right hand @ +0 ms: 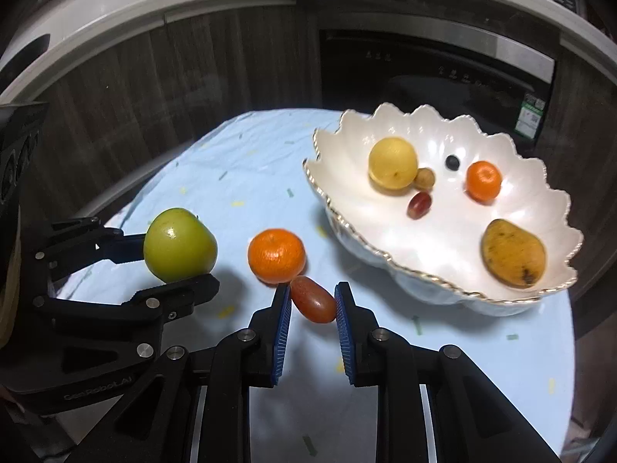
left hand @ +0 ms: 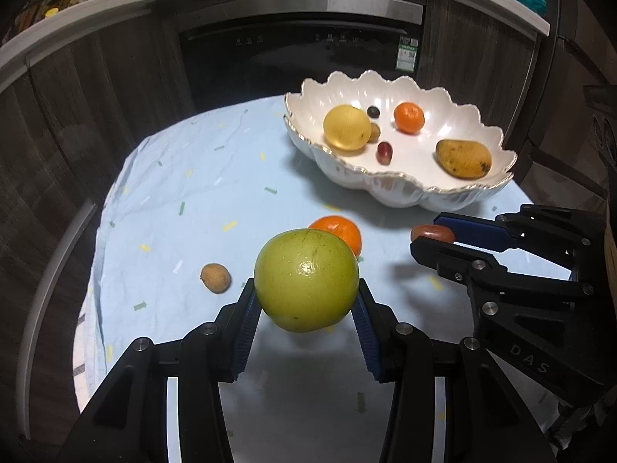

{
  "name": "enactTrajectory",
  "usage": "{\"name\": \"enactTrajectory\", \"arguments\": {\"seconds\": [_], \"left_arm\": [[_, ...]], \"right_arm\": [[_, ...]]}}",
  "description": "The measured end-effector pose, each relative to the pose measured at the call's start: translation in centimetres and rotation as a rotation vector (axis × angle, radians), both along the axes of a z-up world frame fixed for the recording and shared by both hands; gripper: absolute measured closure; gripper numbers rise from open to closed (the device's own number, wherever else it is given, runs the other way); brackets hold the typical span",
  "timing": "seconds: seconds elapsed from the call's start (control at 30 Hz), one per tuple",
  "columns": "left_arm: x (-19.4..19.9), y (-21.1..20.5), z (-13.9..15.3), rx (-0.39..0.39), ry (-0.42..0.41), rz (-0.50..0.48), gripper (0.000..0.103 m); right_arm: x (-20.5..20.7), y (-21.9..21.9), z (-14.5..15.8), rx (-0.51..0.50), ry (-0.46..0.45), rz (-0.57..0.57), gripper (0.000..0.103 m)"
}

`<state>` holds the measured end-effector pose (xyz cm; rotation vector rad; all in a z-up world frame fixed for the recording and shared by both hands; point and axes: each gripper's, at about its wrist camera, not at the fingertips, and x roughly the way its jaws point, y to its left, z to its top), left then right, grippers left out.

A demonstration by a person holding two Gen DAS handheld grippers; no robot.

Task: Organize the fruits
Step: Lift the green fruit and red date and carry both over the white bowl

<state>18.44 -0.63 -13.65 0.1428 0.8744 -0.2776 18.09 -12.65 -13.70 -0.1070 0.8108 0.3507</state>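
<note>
At the lower left of the left wrist view a small brown fruit [left hand: 216, 277] lies loose on the tablecloth [left hand: 173, 162], and just right of it your left gripper [left hand: 306, 289] has its jaws spread wide around a green apple [left hand: 306, 279], pressed on both sides and, judging by the shadow beneath, lifted clear. Behind the apple an orange [left hand: 339, 231] waits on the cloth, and right of that your right gripper [right hand: 312, 303] is closed narrowly on a small red fruit [right hand: 313, 299]. With six fruits already in the white bowl [left hand: 405, 189] at upper right, you look over halfway: two in hand, two to collect.
</note>
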Motion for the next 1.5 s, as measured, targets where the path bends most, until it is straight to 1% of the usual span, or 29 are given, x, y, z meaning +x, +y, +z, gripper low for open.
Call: {"name": "enactTrajectory", "arguments": {"seconds": [0.47,0.83,1.27,1.5], "left_arm": [[-0.7,-1.8,3.4,-0.015,-0.05,-0.004,0.057],[0.7,-3.9,5.4,-0.029,-0.078,-0.024,0.057],[3.5,-6.0,6.4,-0.059,-0.083,-0.047,0.057],[5.5,-6.9,6.2,-0.067,-0.074,-0.054,0.057]], "right_arm": [[-1.8,-2.4,3.6,0.002,-0.068,-0.079,0.078],[-1.3,-5.0,5.3,0.015,-0.099,-0.164,0.078],[0.3,-7.3,6.1,0.022,-0.11,-0.235,0.078],[1.7,-8.4,6.0,0.023,-0.098,-0.257,0.078]]}}
